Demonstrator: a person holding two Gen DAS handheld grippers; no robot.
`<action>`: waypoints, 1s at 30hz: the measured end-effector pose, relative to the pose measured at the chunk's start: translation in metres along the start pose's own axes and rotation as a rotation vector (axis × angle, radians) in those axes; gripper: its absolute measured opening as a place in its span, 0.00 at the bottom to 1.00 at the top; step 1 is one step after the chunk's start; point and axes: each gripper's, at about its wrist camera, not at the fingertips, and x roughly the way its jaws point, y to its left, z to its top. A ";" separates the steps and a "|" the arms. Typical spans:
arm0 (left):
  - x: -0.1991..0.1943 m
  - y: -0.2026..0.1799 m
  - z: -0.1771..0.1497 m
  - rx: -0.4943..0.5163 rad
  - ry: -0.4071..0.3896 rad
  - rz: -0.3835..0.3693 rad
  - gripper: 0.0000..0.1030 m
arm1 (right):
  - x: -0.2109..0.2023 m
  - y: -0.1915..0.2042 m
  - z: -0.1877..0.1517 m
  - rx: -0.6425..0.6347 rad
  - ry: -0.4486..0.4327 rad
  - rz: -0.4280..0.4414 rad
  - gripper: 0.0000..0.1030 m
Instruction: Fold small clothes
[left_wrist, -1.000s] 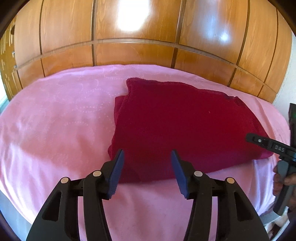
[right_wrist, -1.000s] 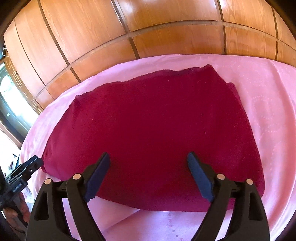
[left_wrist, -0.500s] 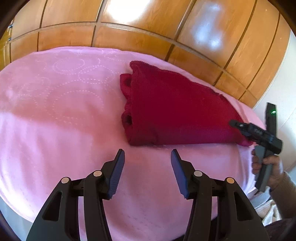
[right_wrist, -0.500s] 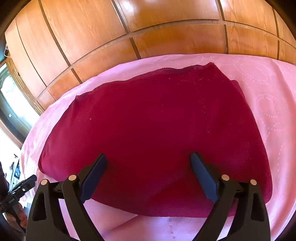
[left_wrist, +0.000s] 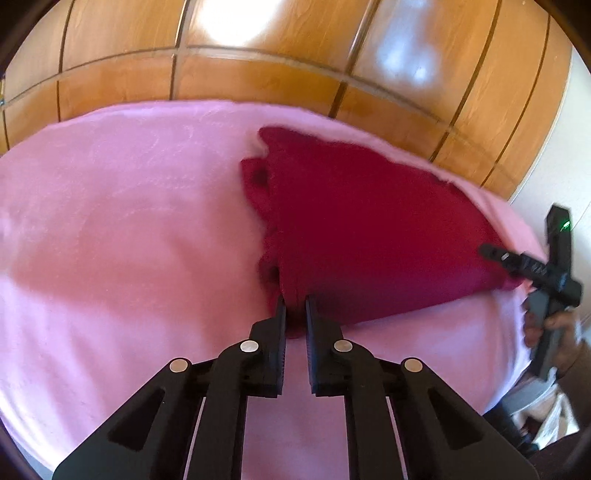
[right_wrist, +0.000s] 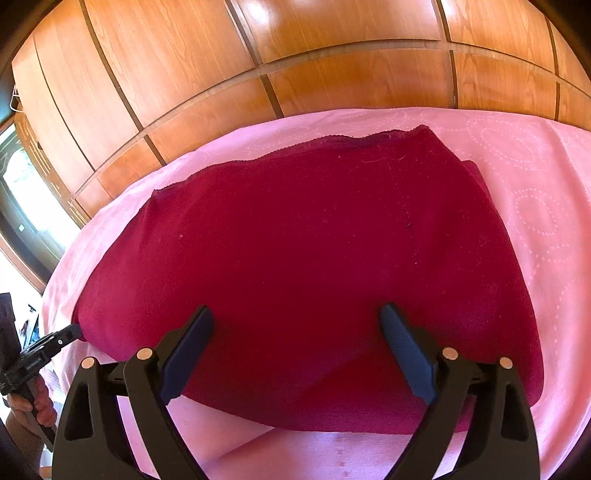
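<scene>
A pink bedsheet (left_wrist: 110, 229) fills most of both views, with glossy wooden panelling (right_wrist: 295, 55) rising behind it from nine o'clock round to three. On the sheet lies the task's thing, a dark red garment (right_wrist: 314, 229), already doubled into a thick, rough rectangle; in the right wrist view it covers the centre of the picture, and in the left wrist view it sits from the centre out towards three o'clock, with loose layered edges showing on its nine o'clock side. The step in hand looks like the start of another fold: the left gripper (left_wrist: 294, 314) has just been closing, and its jaws now stand nearly together, pinching the near corner of the garment, which bulges between the fingertips at six o'clock of the cloth. The right gripper (right_wrist: 297, 332) hangs over the garment's near edge with jaws spread wide and nothing pressed between them, the cloth simply lying beneath and beyond. In the left wrist view that same right tool appears at three o'clock, its tip at the garment's far corner. By my judgement the next move calls for the right jaws to come down and clamp the opposite near corner, catching every layer, so both corners can be lifted together and carried over towards twelve o'clock without the stack sliding apart.
</scene>
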 end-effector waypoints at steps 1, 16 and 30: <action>0.003 0.000 -0.002 0.006 0.009 -0.001 0.08 | 0.001 0.001 -0.001 -0.004 -0.001 -0.003 0.89; -0.042 -0.009 0.004 -0.152 -0.102 0.009 0.16 | -0.023 -0.009 0.010 0.063 -0.006 0.066 0.88; 0.000 -0.048 0.023 -0.077 -0.044 0.023 0.32 | -0.080 -0.097 -0.025 0.285 -0.033 0.002 0.55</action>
